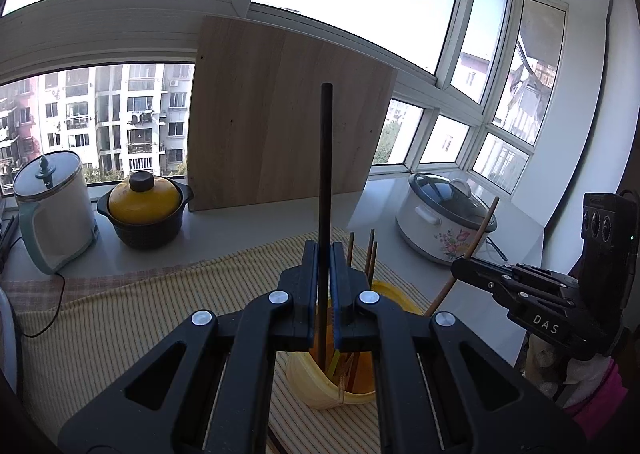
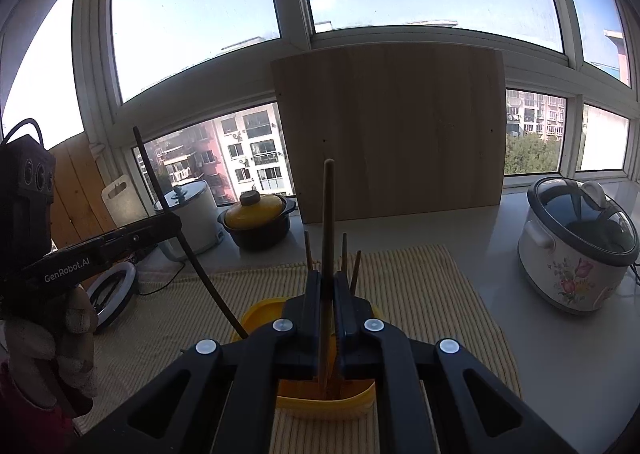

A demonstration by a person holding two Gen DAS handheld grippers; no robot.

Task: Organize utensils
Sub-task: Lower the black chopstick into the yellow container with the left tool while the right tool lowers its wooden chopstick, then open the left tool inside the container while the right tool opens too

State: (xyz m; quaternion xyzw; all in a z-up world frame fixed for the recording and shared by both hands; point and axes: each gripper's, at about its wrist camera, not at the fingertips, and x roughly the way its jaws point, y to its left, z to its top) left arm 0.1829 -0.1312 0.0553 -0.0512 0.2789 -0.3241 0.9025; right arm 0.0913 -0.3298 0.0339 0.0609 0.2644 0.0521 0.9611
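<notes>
the dark, thin, straight chopstick point(image 1: 325, 189) stands nearly upright, pinched between the narrowed jaws of the left gripper point(image 1: 324, 266), its lower end reaching down toward the mouth of the yellow plastic utensil holder point(image 1: 320, 390) that sits on the yellow striped cloth point(image 1: 120, 318); held this steep, it looks lined up to slide in end first rather than catch on the rim. the right gripper point(image 2: 328, 286) is likewise clamped on a light brown wooden chopstick point(image 2: 328, 213), also close to vertical and directly over the holder, its lower end apparently already inside, though the jaws hide how deep. three more brown chopsticks point(image 2: 344, 250) already lean inside the holder, their tips rising just behind both grippers, so the holder seems to be the collecting point. from the right wrist view the dark chopstick slants down toward the holder's left rim, its tip at the edge. behind the holder a pale wooden board point(image 2: 392, 133) leans against the window; a yellow-lidded black pot point(image 1: 144, 205) stands left of the holder and a white floral rice cooker point(image 2: 576, 254) to its right, both well apart from it.
</notes>
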